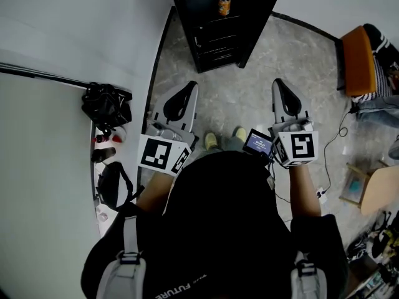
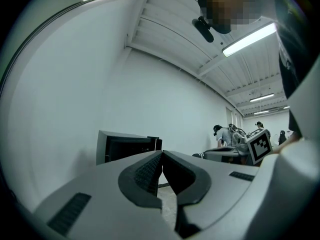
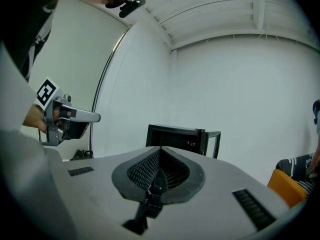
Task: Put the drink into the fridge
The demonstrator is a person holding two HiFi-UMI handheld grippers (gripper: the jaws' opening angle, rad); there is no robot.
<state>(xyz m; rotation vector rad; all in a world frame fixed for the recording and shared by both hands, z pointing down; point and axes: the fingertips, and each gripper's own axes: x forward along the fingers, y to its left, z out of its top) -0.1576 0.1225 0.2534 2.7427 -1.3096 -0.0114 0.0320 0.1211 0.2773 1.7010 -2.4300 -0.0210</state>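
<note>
An orange drink can [image 1: 224,5] stands upright in the upper part of the black fridge [image 1: 215,42] at the far end of the floor, seemingly on a shelf behind its open front. In the gripper views the fridge [image 3: 175,139] shows as a dark box against the white wall, with its door [image 3: 218,143] swung out to the right. My left gripper [image 1: 189,87] and my right gripper [image 1: 280,83] are held out side by side, well short of the fridge. Both are shut with nothing between the jaws, as the left gripper [image 2: 161,154] and right gripper [image 3: 160,149] show in their own views.
A white table [image 1: 43,167] on the left carries a black bag [image 1: 106,104] and small items. An orange chair [image 1: 358,58] and a seated person are at the right, with cables [image 1: 324,192] on the floor. Other people [image 2: 227,134] stand far off.
</note>
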